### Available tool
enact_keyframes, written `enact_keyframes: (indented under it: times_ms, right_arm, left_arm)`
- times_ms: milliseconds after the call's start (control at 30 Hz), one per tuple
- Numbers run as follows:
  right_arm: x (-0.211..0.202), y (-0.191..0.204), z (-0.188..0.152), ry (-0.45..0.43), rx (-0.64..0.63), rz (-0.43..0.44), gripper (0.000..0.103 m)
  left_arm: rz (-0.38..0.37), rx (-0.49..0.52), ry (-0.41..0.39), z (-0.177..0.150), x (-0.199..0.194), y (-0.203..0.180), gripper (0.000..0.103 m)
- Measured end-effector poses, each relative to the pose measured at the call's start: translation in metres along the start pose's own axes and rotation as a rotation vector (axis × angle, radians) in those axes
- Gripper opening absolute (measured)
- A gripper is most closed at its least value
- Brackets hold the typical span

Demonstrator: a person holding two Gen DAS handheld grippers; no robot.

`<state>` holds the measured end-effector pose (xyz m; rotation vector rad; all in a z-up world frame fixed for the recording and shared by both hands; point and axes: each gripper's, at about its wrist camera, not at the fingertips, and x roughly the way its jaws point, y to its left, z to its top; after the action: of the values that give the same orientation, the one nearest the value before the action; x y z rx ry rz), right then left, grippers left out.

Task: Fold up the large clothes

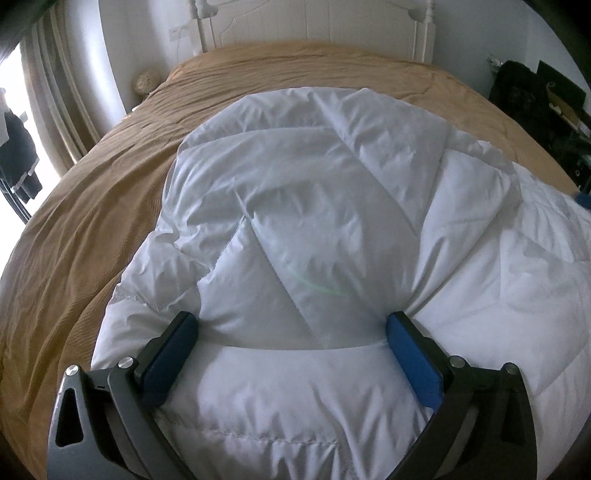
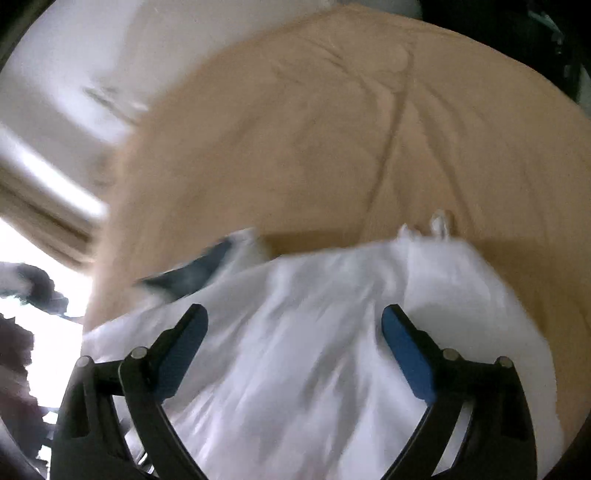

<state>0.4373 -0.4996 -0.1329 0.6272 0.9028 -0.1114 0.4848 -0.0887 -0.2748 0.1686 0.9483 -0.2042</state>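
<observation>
Left wrist view: left tongs (image 1: 291,332) spread wide, blue pads (image 1: 413,358) pressing either side of a puffed bulge of the white quilted down coat (image 1: 295,206), gripping nothing firmly. Coat spread across the lower and middle frame on the tan bedspread (image 1: 92,206), one padded panel already turned over the body at upper centre. White headboard (image 1: 317,26) at top, dark clutter (image 1: 535,103) at upper right, bright window (image 1: 14,110) at far left.

Right wrist view: right tongs (image 2: 295,325) likewise held apart, white fabric of the same coat (image 2: 295,350) bunched between and under the arms, nothing clamped. Heavy blur throughout, suggesting quick motion. Other tongs' blue pad faintly visible at centre left of frame.

Likely step: mid-fold, with a side panel or sleeve laid in and the bulk being pressed flat. Next move probably calls for closing on a hem edge and carrying it over evenly, since puffy fill will spring back.

Sharp stitching and fold lines only in the left view; far edge of the coat against bare bedspread (image 2: 351,129) only in the right.
</observation>
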Motion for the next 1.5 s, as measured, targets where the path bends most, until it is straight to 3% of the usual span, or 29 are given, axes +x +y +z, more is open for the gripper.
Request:
enact_keyframes:
  times_ms: [100, 233, 333, 400, 467, 533, 633, 700, 767, 833, 933, 1033, 1133, 1200, 1300, 1333, 1500]
  right_arm:
    - [-0.035, -0.001, -0.049, -0.02, -0.094, 0.025, 0.096]
    - [-0.031, -0.02, -0.11, -0.055, -0.304, -0.16, 0.095]
    - [-0.015, -0.024, -0.131, -0.109, -0.388, -0.23, 0.097]
    - [-0.013, -0.027, -0.127, -0.104, -0.35, -0.222, 0.099]
    - [-0.009, -0.027, -0.125, -0.091, -0.345, -0.213, 0.102]
    - [-0.004, -0.026, -0.119, -0.095, -0.35, -0.218, 0.102]
    - [-0.006, -0.029, -0.119, -0.097, -0.348, -0.22, 0.102]
    - [-0.008, -0.026, -0.126, -0.098, -0.352, -0.228, 0.102]
    - [-0.009, -0.022, -0.129, -0.095, -0.356, -0.249, 0.103]
    - [-0.008, -0.017, -0.131, -0.097, -0.36, -0.271, 0.103]
    - [-0.013, -0.019, -0.134, -0.116, -0.363, -0.295, 0.103]
    - [-0.024, -0.023, -0.136, -0.135, -0.365, -0.33, 0.103]
    - [-0.054, -0.031, -0.136, -0.174, -0.325, -0.367, 0.103]
    - [-0.081, -0.041, -0.138, -0.202, -0.296, -0.346, 0.103]
    - [-0.108, -0.064, -0.144, -0.182, -0.231, -0.277, 0.103]
    - [-0.12, -0.082, -0.148, -0.155, -0.156, -0.214, 0.103]
    - [-0.142, -0.161, -0.183, -0.053, 0.247, 0.13, 0.103]
  left_arm:
    - [0.004, -0.001, -0.001, 0.0, 0.0, 0.0, 0.103]
    - [-0.007, -0.008, 0.004, 0.002, -0.008, -0.003, 0.103]
    - [0.024, -0.02, -0.009, 0.02, -0.03, -0.007, 0.095]
    - [-0.035, -0.008, -0.08, 0.037, -0.049, -0.016, 0.097]
    - [-0.089, 0.039, -0.097, 0.058, -0.053, -0.037, 0.101]
    - [-0.12, 0.088, -0.039, 0.079, -0.032, -0.061, 0.102]
    - [-0.041, 0.126, 0.141, 0.1, 0.034, -0.078, 0.103]
    - [-0.089, 0.077, 0.192, 0.113, 0.06, -0.065, 0.103]
    - [-0.015, 0.074, 0.16, 0.124, 0.064, -0.049, 0.103]
    - [0.17, 0.08, 0.137, 0.133, 0.071, -0.02, 0.103]
    - [0.263, 0.007, 0.167, 0.13, 0.077, 0.036, 0.103]
    - [0.268, -0.093, 0.111, 0.123, 0.054, 0.087, 0.101]
    - [0.154, -0.199, -0.002, 0.106, 0.005, 0.128, 0.101]
    - [-0.02, -0.307, -0.039, 0.078, -0.026, 0.152, 0.101]
    - [-0.241, -0.438, -0.006, 0.026, -0.05, 0.167, 0.101]
    - [-0.328, -0.493, 0.02, 0.0, -0.054, 0.17, 0.101]
    - [-0.525, -0.678, 0.125, -0.092, -0.045, 0.163, 0.101]
